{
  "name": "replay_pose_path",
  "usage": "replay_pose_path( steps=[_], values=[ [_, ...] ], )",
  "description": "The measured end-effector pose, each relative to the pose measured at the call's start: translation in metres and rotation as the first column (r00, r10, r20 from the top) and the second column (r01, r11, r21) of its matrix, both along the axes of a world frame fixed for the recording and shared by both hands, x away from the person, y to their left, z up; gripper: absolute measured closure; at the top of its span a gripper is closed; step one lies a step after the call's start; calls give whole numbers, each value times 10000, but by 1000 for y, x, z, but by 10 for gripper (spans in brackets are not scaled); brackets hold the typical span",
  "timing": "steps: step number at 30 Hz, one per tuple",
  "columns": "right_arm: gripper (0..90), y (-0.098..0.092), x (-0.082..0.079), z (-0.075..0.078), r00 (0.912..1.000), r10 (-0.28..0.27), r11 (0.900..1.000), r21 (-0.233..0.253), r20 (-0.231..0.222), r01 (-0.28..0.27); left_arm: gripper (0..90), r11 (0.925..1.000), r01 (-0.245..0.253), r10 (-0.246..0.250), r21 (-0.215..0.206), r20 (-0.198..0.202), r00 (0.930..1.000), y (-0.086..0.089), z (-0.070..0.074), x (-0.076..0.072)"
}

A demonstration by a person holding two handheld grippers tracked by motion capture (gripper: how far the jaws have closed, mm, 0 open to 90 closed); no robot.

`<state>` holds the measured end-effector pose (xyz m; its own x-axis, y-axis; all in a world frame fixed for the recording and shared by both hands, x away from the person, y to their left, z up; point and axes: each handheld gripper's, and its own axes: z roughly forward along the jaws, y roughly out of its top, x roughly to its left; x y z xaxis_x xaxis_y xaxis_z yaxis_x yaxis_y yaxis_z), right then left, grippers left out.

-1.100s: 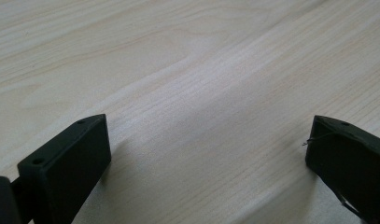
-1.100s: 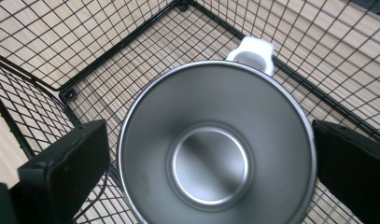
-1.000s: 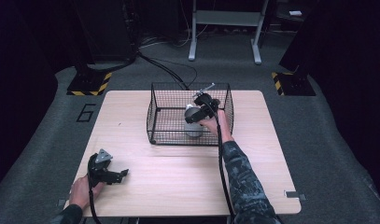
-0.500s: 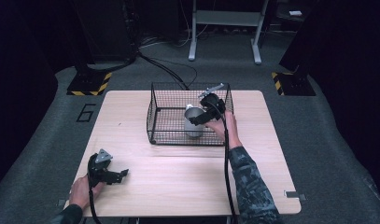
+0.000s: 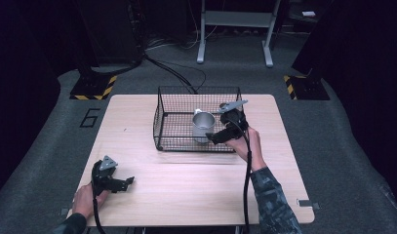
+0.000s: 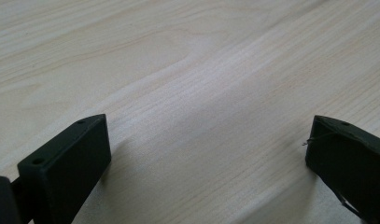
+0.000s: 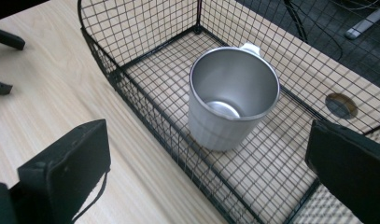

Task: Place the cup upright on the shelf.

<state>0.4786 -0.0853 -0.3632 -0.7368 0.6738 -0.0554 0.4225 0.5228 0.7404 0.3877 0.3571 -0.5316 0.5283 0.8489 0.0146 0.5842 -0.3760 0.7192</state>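
Observation:
A shiny metal mug (image 5: 203, 124) stands upright and empty inside a black wire basket (image 5: 171, 105) at the middle back of the table. My right gripper (image 5: 216, 136) hovers over the basket's near right corner, open, just right of the mug and apart from it. In the right gripper view the mug (image 7: 232, 100) sits on the basket's (image 7: 131, 88) mesh floor beyond the right gripper's (image 7: 210, 140) spread jaws, its handle on the far side. My left gripper (image 5: 128, 184) rests open near the table's front left. In the left gripper view, bare wood lies between the left gripper's (image 6: 208, 140) jaws.
The light wooden table (image 5: 186, 195) has open room in front of and left of the basket. A round hole (image 7: 341, 105) sits in the tabletop beyond the basket. Dark floor, cables and stand legs (image 5: 235, 29) lie behind the table.
My right gripper has drawn back from over the mug toward the basket's near right corner. The mug stays in the basket. The left gripper has not moved.

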Motion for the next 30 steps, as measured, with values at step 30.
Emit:
replay_pose_path(
  steps=[30],
  values=[
    [0,-97,-87,-80,9768,-2142,9765,221,-82,2143,2,10000,10,-10,20,-34,10000,0,0,0]
  ],
)
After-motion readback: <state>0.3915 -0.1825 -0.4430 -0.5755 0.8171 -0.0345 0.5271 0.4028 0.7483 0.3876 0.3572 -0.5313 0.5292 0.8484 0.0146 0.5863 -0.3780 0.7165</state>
